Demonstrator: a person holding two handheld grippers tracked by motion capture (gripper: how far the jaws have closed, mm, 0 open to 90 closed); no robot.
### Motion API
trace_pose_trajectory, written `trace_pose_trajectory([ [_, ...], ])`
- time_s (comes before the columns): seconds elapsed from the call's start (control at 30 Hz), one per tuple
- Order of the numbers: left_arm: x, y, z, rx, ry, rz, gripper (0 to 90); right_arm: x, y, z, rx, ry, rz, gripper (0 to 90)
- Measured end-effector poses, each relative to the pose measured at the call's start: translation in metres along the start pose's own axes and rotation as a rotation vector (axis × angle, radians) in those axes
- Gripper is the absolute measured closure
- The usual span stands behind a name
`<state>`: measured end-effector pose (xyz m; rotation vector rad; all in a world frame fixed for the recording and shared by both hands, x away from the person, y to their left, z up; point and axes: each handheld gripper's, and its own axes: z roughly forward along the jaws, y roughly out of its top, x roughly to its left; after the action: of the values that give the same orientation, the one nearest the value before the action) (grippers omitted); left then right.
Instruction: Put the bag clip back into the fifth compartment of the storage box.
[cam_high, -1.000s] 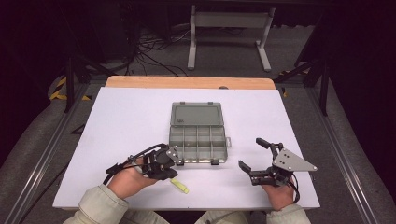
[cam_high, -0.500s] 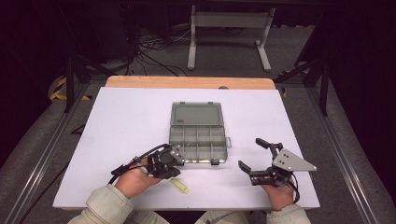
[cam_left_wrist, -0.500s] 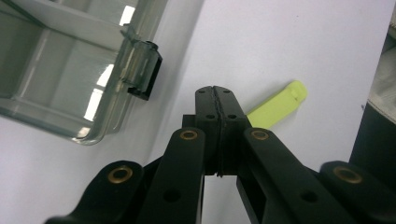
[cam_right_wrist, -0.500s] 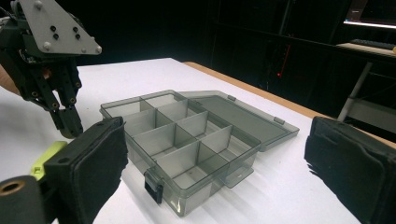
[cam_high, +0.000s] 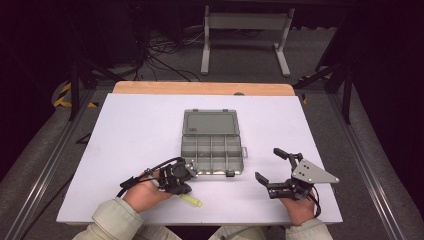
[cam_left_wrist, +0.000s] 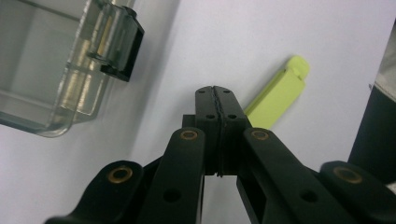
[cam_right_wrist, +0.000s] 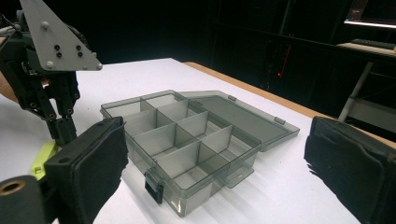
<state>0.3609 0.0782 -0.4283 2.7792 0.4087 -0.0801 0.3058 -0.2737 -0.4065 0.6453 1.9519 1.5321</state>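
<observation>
A clear grey compartment box (cam_high: 212, 155) lies open in the middle of the white table, its lid (cam_high: 210, 123) flat behind it and its cells bare. A small yellow-green clip (cam_high: 192, 201) rests near the front edge. My left gripper (cam_high: 184, 189) points down just left of the clip. In the left gripper view the jaws (cam_left_wrist: 215, 95) are shut with nothing between them, the clip (cam_left_wrist: 279, 95) to their right and the box's front latch (cam_left_wrist: 122, 52) to their left. My right gripper (cam_high: 268, 164) stands wide open to the right of the box, facing it (cam_right_wrist: 215, 140).
The white table (cam_high: 135, 130) has a wooden strip (cam_high: 200, 88) along its far edge. A metal stand (cam_high: 245, 30) and cables sit on the floor beyond. In the right gripper view the left gripper (cam_right_wrist: 61, 128) hangs over the clip (cam_right_wrist: 43, 161).
My left gripper has shifted slightly right and down toward the yellow-green clip. The right gripper and the box have not moved.
</observation>
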Motion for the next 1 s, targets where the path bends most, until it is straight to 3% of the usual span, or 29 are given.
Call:
trace_pose_trajectory([
  [0.5, -0.004, -0.0046, -0.0026, 0.041, -0.043, 0.014, 89.9, -0.0004, 0.0001, -0.0001, -0.001, 0.0, -0.003, 6.0],
  [0.83, -0.0038, -0.0053, -0.0043, 0.05, -0.038, 0.023, 89.8, -0.0003, 0.0, 0.0005, 0.002, 0.004, -0.005, 6.0],
  [1.0, -0.0021, -0.0054, -0.0098, 0.003, -0.017, 0.002, 74.0, -0.0001, 0.0, 0.0006, 0.006, -0.001, -0.009, 6.1],
])
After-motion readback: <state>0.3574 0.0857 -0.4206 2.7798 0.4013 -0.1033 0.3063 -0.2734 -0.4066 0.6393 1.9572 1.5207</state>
